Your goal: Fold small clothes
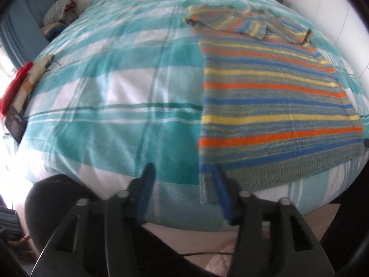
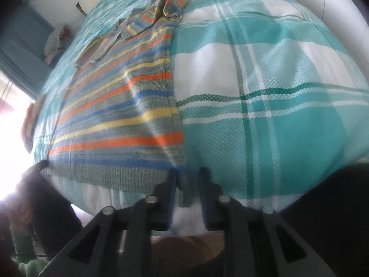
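1. My left tongs (image 1: 183, 173) are spread wide with nothing pinched. The near left hem corner of the striped sweater (image 1: 272, 97) sits just beside the right-hand finger, loose as far as I can tell.
2. Right tongs (image 2: 188, 173) are partly spread. The near right hem corner dangles between the fingers, and neither pad looks to be pressing on it, so I'd call that released too.
3. The sweater lies flat on the checked bedspread (image 1: 120, 92), hem at the near edge, sleeves folded in at the far end.
4. Next fold, I'd guess: pinch both hem corners evenly, lift together, and carry them far toward the sleeves, keeping the side edges lined up.
5. Blurry views, so go slow.
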The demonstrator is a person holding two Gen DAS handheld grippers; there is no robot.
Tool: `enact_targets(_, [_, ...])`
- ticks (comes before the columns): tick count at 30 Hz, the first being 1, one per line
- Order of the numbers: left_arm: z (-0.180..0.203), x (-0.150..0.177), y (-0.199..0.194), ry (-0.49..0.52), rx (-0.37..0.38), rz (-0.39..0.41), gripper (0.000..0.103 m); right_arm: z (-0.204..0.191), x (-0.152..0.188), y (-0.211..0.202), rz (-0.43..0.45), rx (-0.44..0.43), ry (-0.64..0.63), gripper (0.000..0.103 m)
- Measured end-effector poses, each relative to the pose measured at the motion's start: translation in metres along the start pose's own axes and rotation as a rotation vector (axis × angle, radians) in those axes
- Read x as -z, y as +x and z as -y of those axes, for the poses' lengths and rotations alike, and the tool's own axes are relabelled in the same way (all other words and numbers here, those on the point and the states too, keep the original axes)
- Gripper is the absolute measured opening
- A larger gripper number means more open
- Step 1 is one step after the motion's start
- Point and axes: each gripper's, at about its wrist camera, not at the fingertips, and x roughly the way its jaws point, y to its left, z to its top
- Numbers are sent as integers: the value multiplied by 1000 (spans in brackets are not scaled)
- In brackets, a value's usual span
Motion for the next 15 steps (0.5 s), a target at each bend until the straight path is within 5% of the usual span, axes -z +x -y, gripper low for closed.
enact_targets(4, [-16,-11,-36,-91,18,122,82,-11,-2,-33,153,126,-57,45])
enact_targets(10, [11,-49,-34,-115,174,242,93,-48,-24,-39,309,71,-145,54])
enact_targets(15, [46,-59,18,-84,217,177,93,-84,-29,6,301,18,-220,54])
